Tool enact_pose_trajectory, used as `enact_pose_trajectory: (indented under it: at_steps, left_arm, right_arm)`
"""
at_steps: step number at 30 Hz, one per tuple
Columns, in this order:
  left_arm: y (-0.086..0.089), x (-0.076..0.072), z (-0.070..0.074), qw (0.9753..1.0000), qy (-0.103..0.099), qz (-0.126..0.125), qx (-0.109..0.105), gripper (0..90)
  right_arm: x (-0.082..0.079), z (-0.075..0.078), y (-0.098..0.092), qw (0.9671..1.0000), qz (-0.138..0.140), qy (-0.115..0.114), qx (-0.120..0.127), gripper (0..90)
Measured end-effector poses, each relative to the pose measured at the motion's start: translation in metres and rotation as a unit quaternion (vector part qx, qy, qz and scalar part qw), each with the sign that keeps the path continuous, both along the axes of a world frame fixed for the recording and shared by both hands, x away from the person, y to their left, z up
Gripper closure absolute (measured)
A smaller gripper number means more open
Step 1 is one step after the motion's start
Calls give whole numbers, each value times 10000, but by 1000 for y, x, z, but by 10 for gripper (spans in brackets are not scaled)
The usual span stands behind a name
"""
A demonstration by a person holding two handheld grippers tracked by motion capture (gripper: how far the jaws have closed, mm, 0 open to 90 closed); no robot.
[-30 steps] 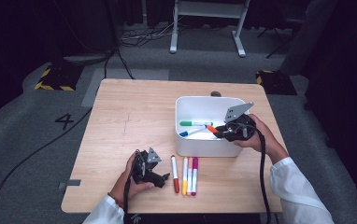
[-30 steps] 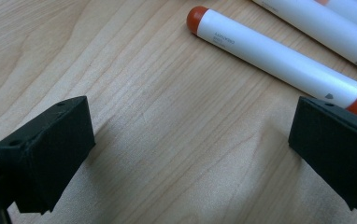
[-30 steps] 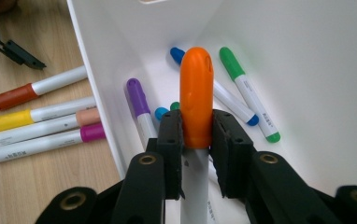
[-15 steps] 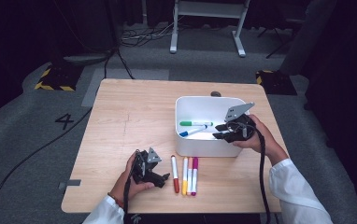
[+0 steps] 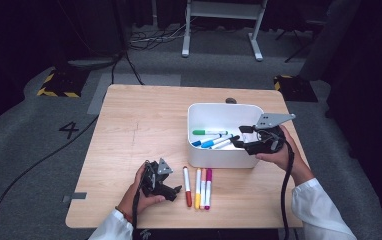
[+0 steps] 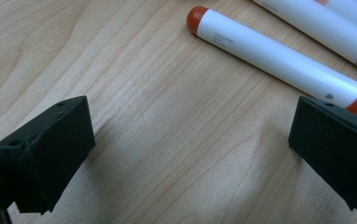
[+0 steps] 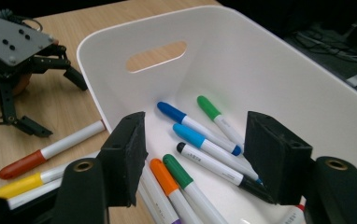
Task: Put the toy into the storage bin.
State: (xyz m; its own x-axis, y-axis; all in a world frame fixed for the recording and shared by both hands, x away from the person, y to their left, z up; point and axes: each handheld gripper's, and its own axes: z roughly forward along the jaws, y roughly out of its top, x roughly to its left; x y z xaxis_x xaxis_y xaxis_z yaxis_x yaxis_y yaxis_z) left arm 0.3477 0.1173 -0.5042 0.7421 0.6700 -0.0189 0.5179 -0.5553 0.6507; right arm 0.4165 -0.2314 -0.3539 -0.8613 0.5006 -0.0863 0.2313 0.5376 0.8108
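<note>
While my right gripper point(image 5: 239, 141) hangs over the white bin point(image 5: 199, 155), its jaws stand wide apart with nothing between them. Down in the bin I see a green marker point(image 7: 215, 117), a dark blue marker point(image 7: 195, 126), a light blue marker point(image 7: 209, 146), a black-capped marker point(image 7: 214, 165) and an orange-capped marker point(image 7: 165, 186). My left gripper point(image 5: 171, 192) sits low on the wooden table point(image 5: 139, 120), close to me. Its jaws are wide apart too, and they grip nothing. Just beside it lies the red marker point(image 6: 279, 58), flat on the wood, with one jaw right next to its far cap. A yellow marker point(image 5: 197, 181) and a pink marker point(image 5: 208, 181) lie beside it, in front of the bin.
</note>
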Motion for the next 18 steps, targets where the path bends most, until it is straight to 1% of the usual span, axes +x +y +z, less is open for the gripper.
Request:
enact_pose_trajectory:
  at_steps: [2,5,10,14,18]
  left_arm:
    - [0,0,0,10000,-2,-1,1,3]
    - [0,0,0,10000,-1,-1,1,4]
    - [0,0,0,10000,-1,0,2,4]
    - [0,0,0,10000,-1,-1,1,4]
    - [0,0,0,10000,-1,0,2,4]
  right_arm:
    - [-8,5,-5,9998,-107,-133,92,368]
    - [-20,9,-11,9992,-187,-277,223,364]
    - [-41,10,-17,9984,-131,-366,403,354]
    - [-58,1,-17,9985,31,-396,388,344]
    - [-75,-14,-12,9985,124,-410,343,343]
